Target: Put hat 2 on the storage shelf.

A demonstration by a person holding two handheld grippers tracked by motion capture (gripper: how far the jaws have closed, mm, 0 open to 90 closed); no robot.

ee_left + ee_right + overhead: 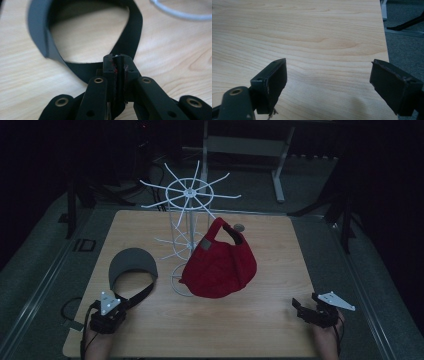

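A grey visor (pixel 132 262) with a black strap (pixel 144 292) lies on the left of the wooden table (pixel 260 330). My left gripper (pixel 121 303) is at its near end, shut on the strap. In the left gripper view the jaws (pixel 118 62) pinch the black strap (pixel 130 40), and the grey brim (pixel 37 27) curves away at the upper left. A red cap (pixel 220 265) hangs on a white wire rack (pixel 190 195) at the table's middle. My right gripper (pixel 299 310) rests near the table's front right corner, open (pixel 329 72), with bare wood between its pads.
The rack's round wire base (pixel 180 15) lies just beyond the visor. The table's right edge (pixel 385 37) is close to the right gripper, with grey floor past it. Dark stands and a desk frame (pixel 280 175) are behind the table.
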